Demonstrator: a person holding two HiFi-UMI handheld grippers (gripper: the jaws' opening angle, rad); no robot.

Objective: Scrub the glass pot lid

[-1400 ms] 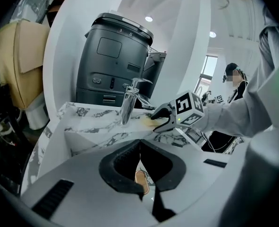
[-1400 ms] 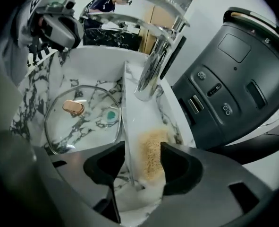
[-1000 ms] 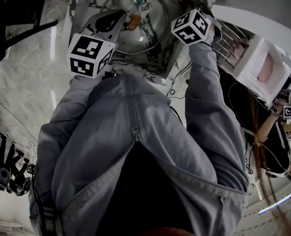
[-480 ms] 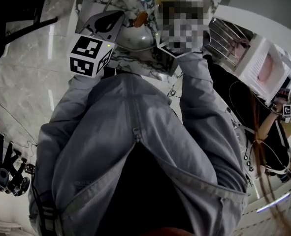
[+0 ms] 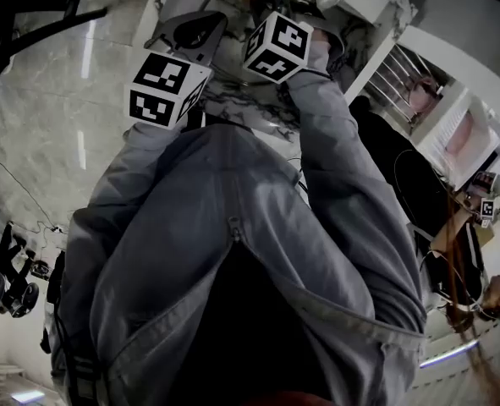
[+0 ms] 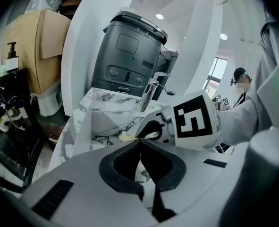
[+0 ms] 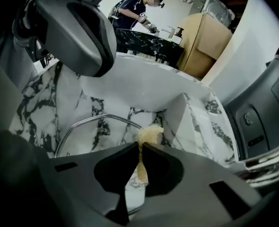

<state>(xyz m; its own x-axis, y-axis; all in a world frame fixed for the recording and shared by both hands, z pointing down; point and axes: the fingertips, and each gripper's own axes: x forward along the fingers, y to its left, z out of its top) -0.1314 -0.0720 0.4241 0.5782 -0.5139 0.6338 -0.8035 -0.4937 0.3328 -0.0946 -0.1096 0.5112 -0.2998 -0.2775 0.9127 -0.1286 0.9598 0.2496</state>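
Pinching a small pale-yellow sponge, the right gripper was poised over the steel-rimmed glass pot lid; the left gripper was closed, empty. Firm overlapping circles would likely scrub best.

Floor: polished pale marble, left of the head view, with streaks of reflected light. Sink surround: white, grey-veined stone, centre of the left gripper view, fitted with a chrome faucet. Behind it stands a dark grey appliance. Recessed ceiling lights are lit. Window: right of centre. Tan box: upper left. Dark marbled counter: top centre of the right gripper view.
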